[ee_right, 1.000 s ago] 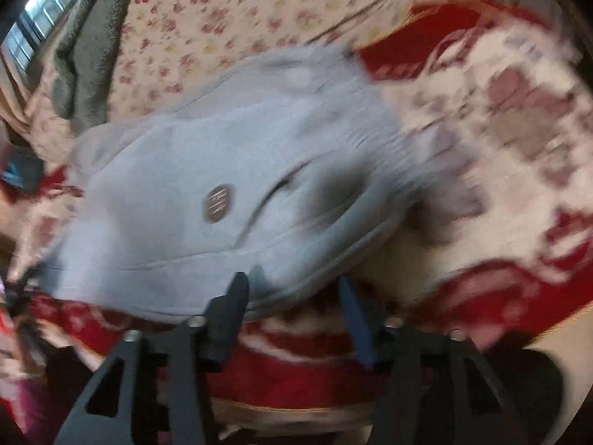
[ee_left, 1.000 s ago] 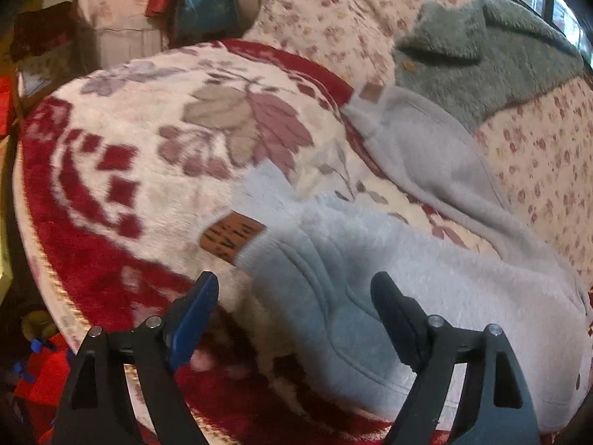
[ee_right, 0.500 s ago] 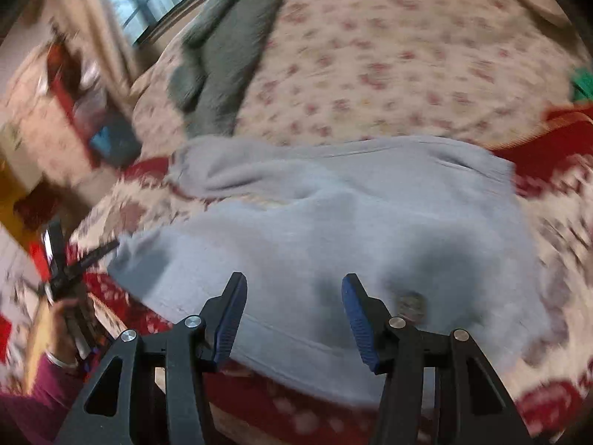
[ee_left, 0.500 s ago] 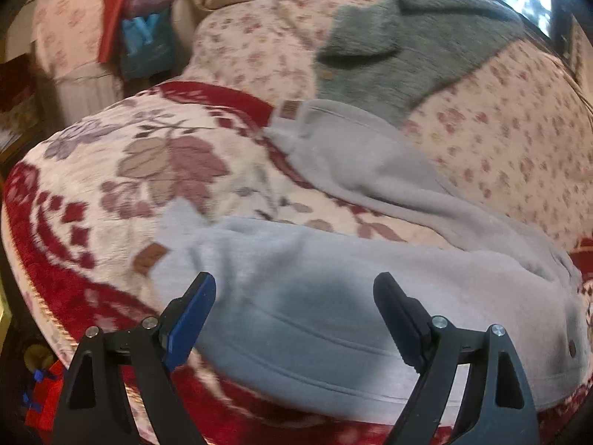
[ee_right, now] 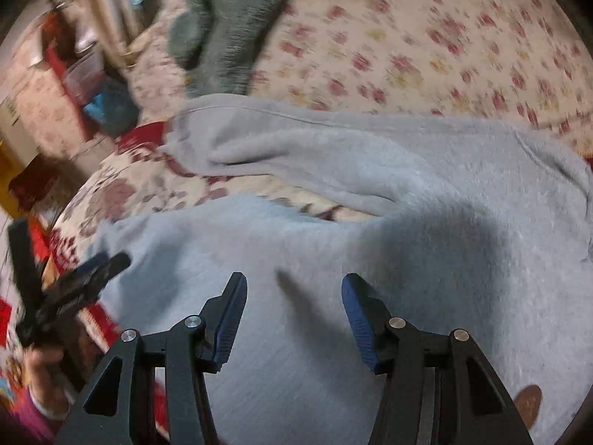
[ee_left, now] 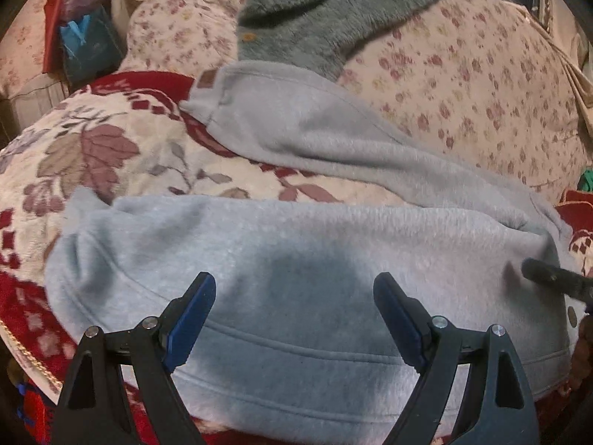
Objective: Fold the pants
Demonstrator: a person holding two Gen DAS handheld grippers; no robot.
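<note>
Light grey fleece pants (ee_left: 315,244) lie spread on a red and cream floral blanket (ee_left: 92,148). The near leg runs across the foreground. The far leg (ee_left: 296,126) angles to the upper left and ends in a cuff with a brown patch (ee_left: 207,79). My left gripper (ee_left: 294,289) hovers open over the near leg, with nothing between its fingers. In the right wrist view the pants (ee_right: 407,193) fill the middle. My right gripper (ee_right: 294,293) is open above them, pads clear of the cloth. A brown label (ee_right: 526,404) shows at the lower right.
A grey-green fluffy garment (ee_left: 333,11) is draped on the flowered sofa back (ee_left: 463,85). A blue bag (ee_left: 89,48) and red items stand beyond the blanket's far left end. The left gripper (ee_right: 74,289), held by a hand with a magenta sleeve, shows in the right wrist view.
The left gripper slid right along the near leg, leaving the cuff off to the left. The right gripper swept left from the waist over the pants. Both stayed open.
</note>
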